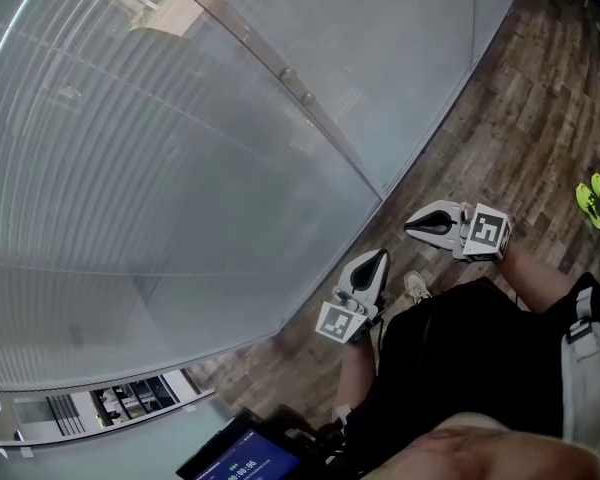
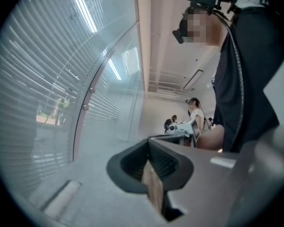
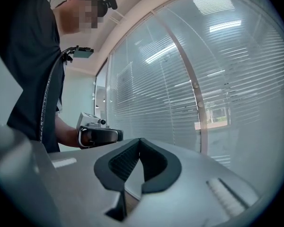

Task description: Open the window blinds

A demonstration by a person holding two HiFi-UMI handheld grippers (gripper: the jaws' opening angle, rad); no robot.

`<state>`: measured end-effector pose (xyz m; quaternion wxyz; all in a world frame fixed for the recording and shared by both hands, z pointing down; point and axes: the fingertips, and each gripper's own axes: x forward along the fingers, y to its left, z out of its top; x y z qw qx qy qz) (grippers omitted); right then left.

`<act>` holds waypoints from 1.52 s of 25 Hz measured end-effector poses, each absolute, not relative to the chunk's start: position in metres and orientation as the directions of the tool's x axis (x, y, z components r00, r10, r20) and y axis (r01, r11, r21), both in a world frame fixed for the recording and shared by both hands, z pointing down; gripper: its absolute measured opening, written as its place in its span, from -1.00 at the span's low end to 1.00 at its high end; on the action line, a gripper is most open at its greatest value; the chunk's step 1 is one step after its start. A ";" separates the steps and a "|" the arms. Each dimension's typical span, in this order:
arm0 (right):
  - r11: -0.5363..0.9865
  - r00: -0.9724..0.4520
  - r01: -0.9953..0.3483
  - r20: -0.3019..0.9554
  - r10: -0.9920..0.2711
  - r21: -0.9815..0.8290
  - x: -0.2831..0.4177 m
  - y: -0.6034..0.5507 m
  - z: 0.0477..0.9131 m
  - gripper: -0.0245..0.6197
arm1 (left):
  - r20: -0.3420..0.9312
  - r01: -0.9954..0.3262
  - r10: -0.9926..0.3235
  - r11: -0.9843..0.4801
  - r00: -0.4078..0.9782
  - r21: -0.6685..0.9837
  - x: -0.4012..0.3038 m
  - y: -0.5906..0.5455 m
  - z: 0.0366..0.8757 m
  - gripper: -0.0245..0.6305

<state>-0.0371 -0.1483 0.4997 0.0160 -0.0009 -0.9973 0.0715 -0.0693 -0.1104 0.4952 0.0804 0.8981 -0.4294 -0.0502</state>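
Plainly, the blinds (image 1: 130, 168) hung fully lowered with slats shut, covering the window on both sides of the post (image 1: 276, 62) and down to its bottom edge at the floor (image 1: 520, 98). They seemed to sit behind glass. Left gripper (image 1: 379, 257) and right gripper (image 1: 411, 226) were held level close to the body, well apart from the window, each with jaws pressed together on nothing. No cord, wand or knob showed in any view. Judgement: the step in hand was the approach. To do it well, first find the control, likely at a side edge of the window or by the post. Spread one gripper's jaws before reaching. Take the cord or wand square between the pads, then pull or twist steadily, not in jerks. Keep the spare gripper off the glass.
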 end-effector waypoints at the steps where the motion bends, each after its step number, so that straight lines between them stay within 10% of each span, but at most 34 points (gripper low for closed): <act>1: 0.990 -1.000 -0.007 0.031 -0.003 -0.138 -0.041 -0.153 0.498 -0.90 | -0.025 -0.759 -0.775 -0.625 0.632 0.184 -0.074 -0.115 0.494 -0.92; 38: 0.976 -0.980 -0.189 0.041 -0.194 0.108 -0.108 -0.247 0.451 -0.90 | -0.087 -0.720 -0.739 -0.671 0.668 0.177 -0.142 -0.146 0.484 -0.92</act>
